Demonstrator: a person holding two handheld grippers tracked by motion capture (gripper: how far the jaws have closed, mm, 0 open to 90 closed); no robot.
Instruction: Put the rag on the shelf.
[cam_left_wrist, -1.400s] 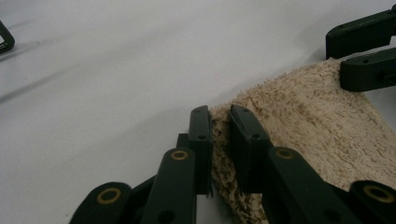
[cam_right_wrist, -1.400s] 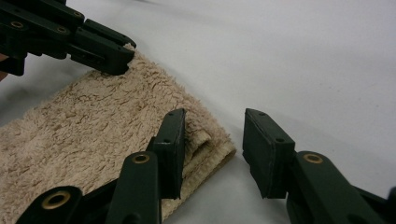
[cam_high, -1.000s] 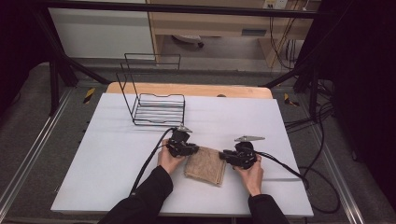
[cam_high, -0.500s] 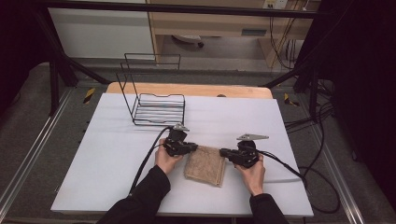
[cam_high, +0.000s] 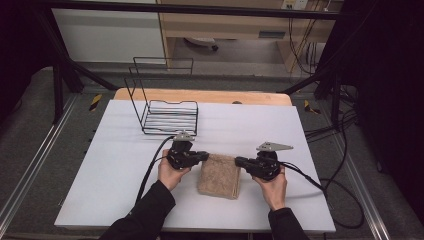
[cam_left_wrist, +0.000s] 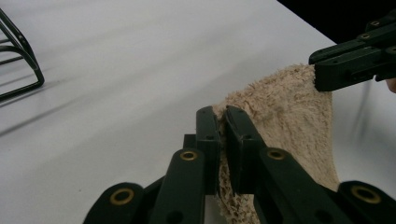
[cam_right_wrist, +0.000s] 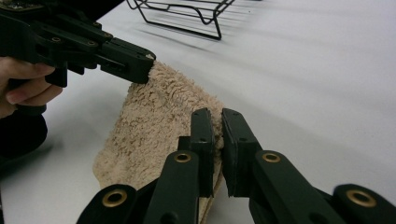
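So that its far edge can be raised evenly, the towel (cam_high: 218, 175) is pinched at both far corners by the left gripper (cam_high: 204, 156) and right gripper (cam_high: 239, 161).

This looks like a lab or test rig rather than a home. A white table (cam_high: 125, 170) on a wooden base (cam_high: 200, 96) stands inside a black metal frame (cam_high: 60, 75), with aluminium rails (cam_high: 30, 170) along the grey floor, yellow-black hazard tape (cam_high: 95, 101), loose black cables (cam_high: 340, 200) at the side, and dark curtains (cam_high: 395, 100).
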